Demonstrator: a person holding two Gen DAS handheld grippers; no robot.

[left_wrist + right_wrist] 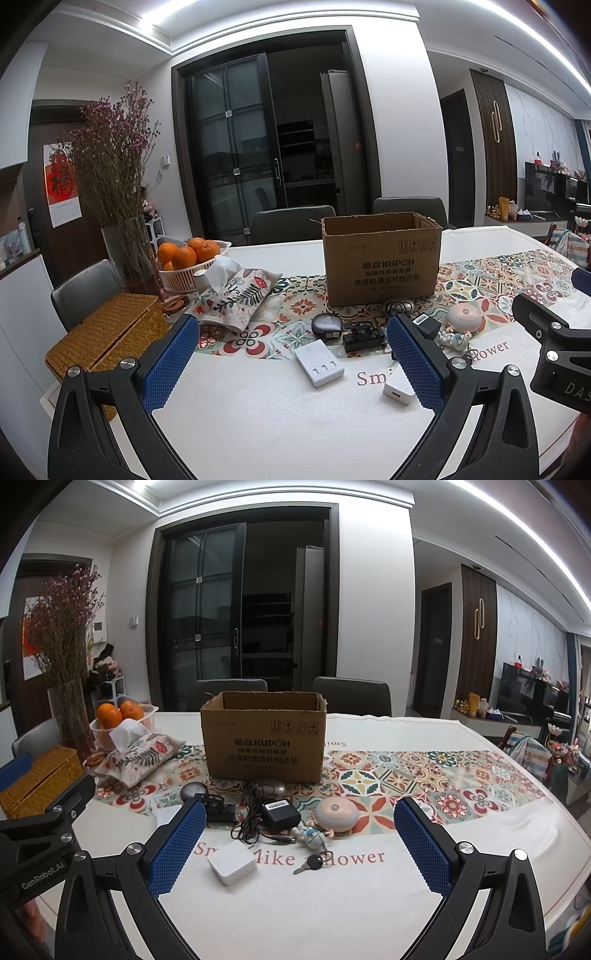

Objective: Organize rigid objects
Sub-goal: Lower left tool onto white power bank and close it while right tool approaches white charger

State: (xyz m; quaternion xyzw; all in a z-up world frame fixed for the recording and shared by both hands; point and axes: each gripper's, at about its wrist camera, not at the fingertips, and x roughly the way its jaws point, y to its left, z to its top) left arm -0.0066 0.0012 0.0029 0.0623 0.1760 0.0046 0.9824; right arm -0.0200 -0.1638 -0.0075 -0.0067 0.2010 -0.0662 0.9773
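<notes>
An open cardboard box [382, 260] stands on the table; it also shows in the right wrist view [264, 736]. In front of it lie small items: a white flat device [319, 363], a white charger cube [232, 862], a black adapter with cable [280, 814], a pink round gadget [337, 814], a figurine keychain with key [310, 840], a grey oval case [327, 325] and a black gadget [362, 338]. My left gripper [291, 363] is open and empty above the near table. My right gripper [300, 845] is open and empty, held over the charger and keychain.
A woven basket [107, 336], a floral tissue pouch [236, 299], a basket of oranges [188, 258] and a vase of dried flowers [129, 247] stand at the left. Two chairs [351, 694] stand behind the table. The right gripper's body [554, 347] is at the right edge.
</notes>
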